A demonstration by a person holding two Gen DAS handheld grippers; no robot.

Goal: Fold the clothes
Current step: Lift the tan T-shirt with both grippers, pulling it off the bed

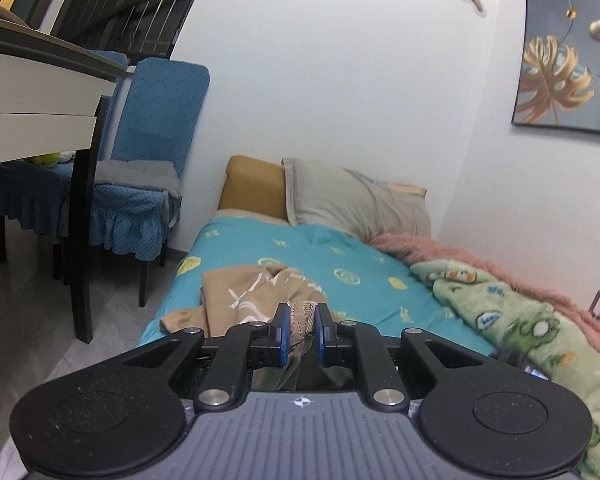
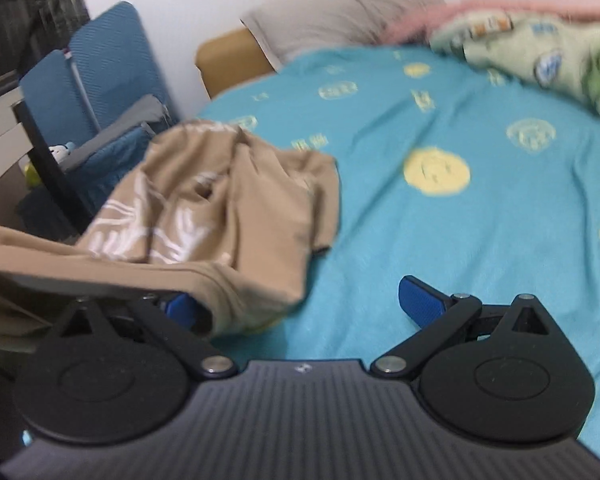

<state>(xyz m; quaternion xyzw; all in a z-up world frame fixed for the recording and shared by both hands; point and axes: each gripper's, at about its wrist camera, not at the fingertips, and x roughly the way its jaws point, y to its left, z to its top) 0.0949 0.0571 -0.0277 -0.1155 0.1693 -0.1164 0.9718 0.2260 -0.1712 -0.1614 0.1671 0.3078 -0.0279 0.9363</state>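
- tan t-shirt [image 2: 220, 200] with a white print sits crumpled near the left edge of the teal bedsheet [image 2: 460, 240], not folded, so smoothing and every fold is left
- left gripper [image 1: 300, 330] is pinching a ribbed hem of it
- right gripper [image 2: 296, 304] is spread wide, the shirt draped over its left finger
- print and sheet motifs too blurry to read

White walls [image 1: 340, 80]; leaf painting [image 1: 560, 72] hung at right. Grey tiled floor [image 1: 28, 320]. Blue-covered chairs [image 1: 156, 128] beside pale table [image 1: 40, 92]. Bed under turquoise sheet [image 2: 460, 220], grey pillow [image 1: 352, 200] at head.
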